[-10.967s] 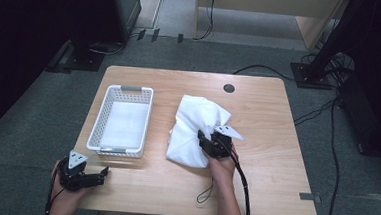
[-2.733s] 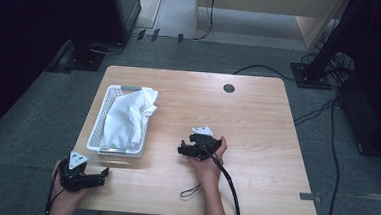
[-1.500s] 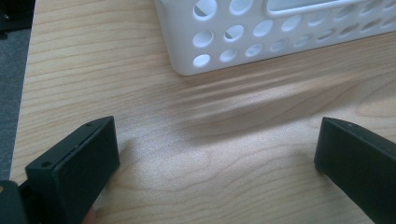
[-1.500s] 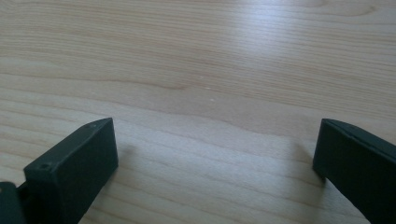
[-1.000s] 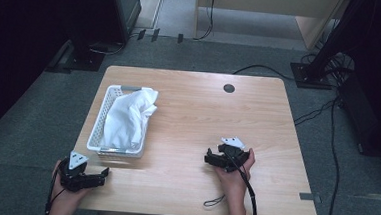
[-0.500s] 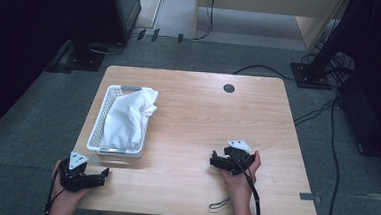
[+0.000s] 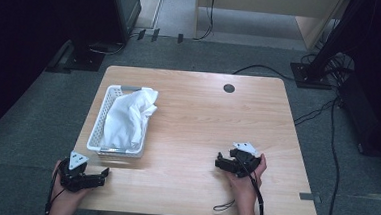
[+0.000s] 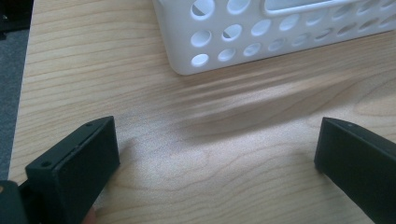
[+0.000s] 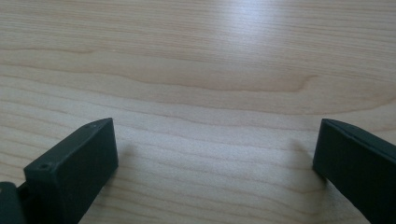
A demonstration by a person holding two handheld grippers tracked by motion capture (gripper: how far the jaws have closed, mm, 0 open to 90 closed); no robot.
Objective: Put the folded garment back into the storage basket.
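The wooden worktop (image 7: 198,113) takes up the middle of the room, a pale slab with rounded corners standing on grey carpet, with a small dark round grommet (image 7: 228,88) set near its far edge. On its left half sits a white perforated basket (image 7: 98,132), long side running near to far, its near end well back from the near edge of the worktop. A crumpled white cloth (image 7: 126,117) lies inside the basket, heaped toward the far and right side, with a fold spilling over the right rim and touching or nearly touching the worktop there. From the left tool's own camera the near wall of the basket (image 8: 261,32) shows close ahead, round holes in rows and a slot handle at the top. The person's two forearms come in from the near side. The right tool (image 7: 221,163) rests low over the worktop at the near right, well apart from the basket, its jaws pointing left and spread wide with nothing between them but bare wood grain; a black cable trails from it back toward the near edge. The left tool (image 7: 103,173) sits at the near left corner, just near of the basket, its jaws pointing right, likewise spread wide and empty over the bare worktop. Each tool carries a small grey three-cornered plate on top.
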